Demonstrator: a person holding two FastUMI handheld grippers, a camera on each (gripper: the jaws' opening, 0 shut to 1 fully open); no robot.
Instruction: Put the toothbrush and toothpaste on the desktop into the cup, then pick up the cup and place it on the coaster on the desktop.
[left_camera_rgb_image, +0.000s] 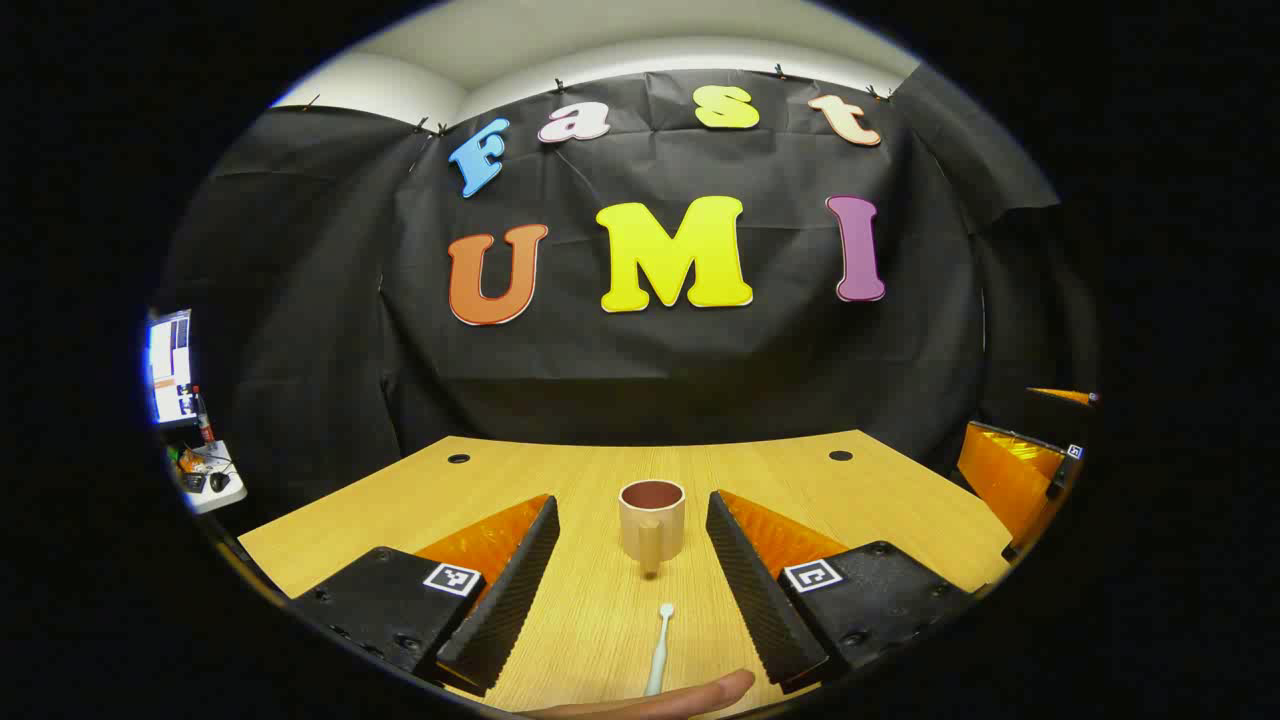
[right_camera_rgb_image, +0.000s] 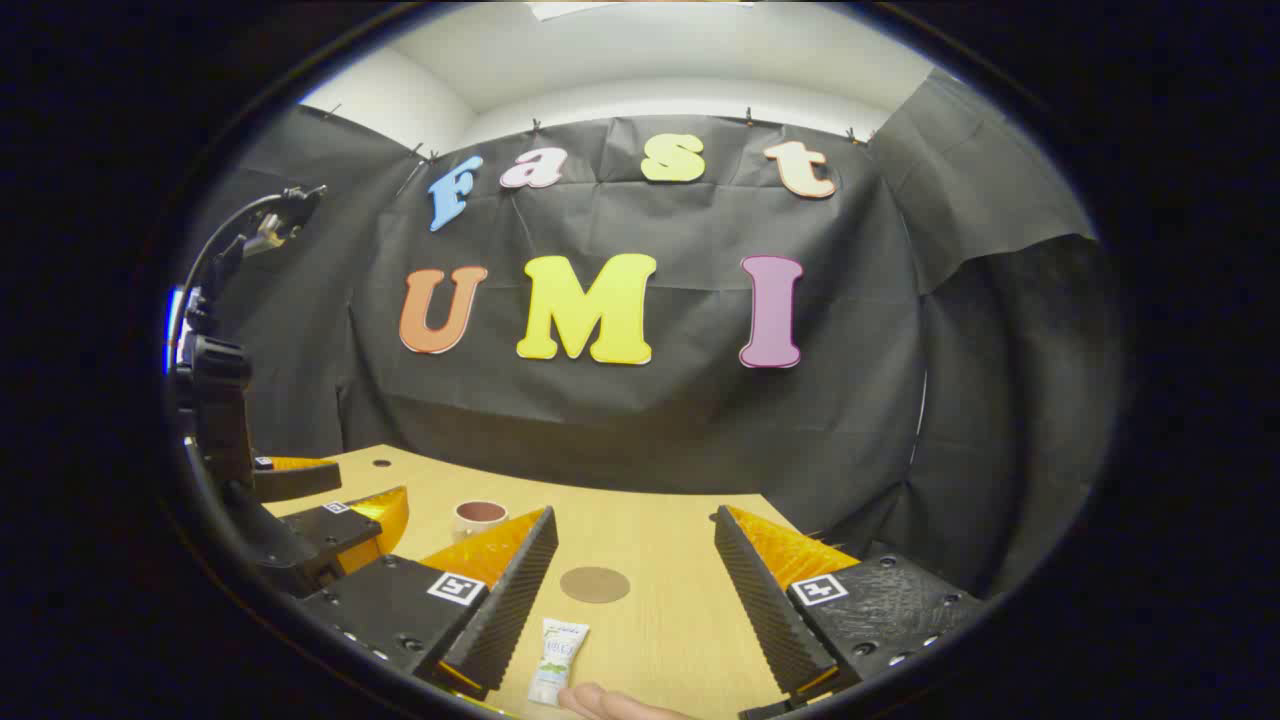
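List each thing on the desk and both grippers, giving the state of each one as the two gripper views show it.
cup: upright, empty, handle toward the camera.
toothbrush: flat on the desk, outside the cup.
toothpaste: flat on the desk, not picked up.
coaster: flat, nothing on it.
left gripper: open, holding nothing.
right gripper: open, holding nothing.

both views low over desk (left_camera_rgb_image: 420, 500), facing back wall, sharing cup (left_camera_rgb_image: 652, 520)

Upright tan cup (left_camera_rgb_image: 651, 523), white toothbrush (left_camera_rgb_image: 658, 650) before it (toothpaste (right_camera_rgb_image: 557, 659) near round coaster (right_camera_rgb_image: 594, 584))
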